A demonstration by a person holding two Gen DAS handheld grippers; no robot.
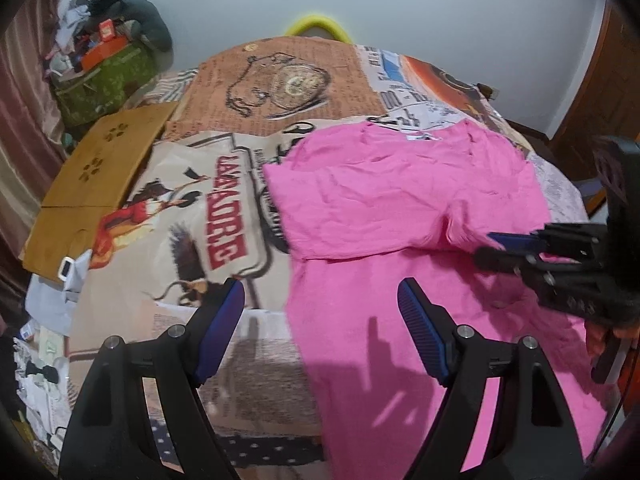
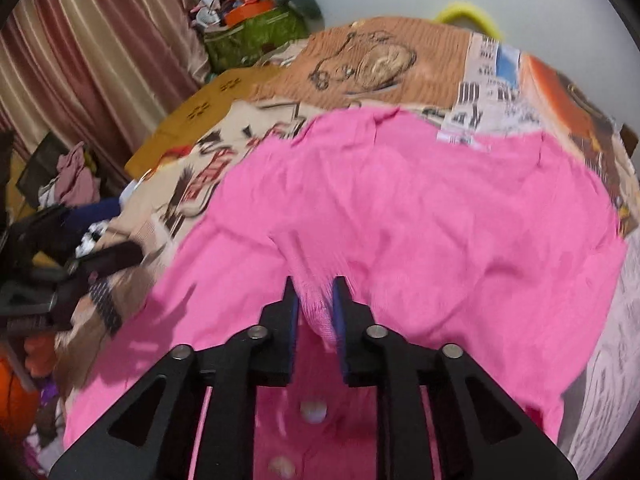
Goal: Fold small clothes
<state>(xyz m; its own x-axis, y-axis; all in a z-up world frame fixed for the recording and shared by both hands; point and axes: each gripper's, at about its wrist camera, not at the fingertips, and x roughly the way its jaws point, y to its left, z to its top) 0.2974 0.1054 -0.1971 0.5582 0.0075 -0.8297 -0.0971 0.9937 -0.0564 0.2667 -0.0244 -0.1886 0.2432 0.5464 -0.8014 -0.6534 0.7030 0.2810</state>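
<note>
Pink garment spread on the patterned bedspread, top part already folded over. Right gripper: jaws narrow, a ridge of pink cloth between them, grip loosening. Left gripper: wide, empty, over the garment's left edge. Risk: the fold springs back on release.

Left wrist view: looking steeply down from close above the near edge of the bed, over its own left gripper, facing the far wall. Right wrist view: closer still, tilted, looking down over the right gripper. Shared by both: the pink garment, the printed bedspread, the far-left corner clutter, each other's gripper.
</note>
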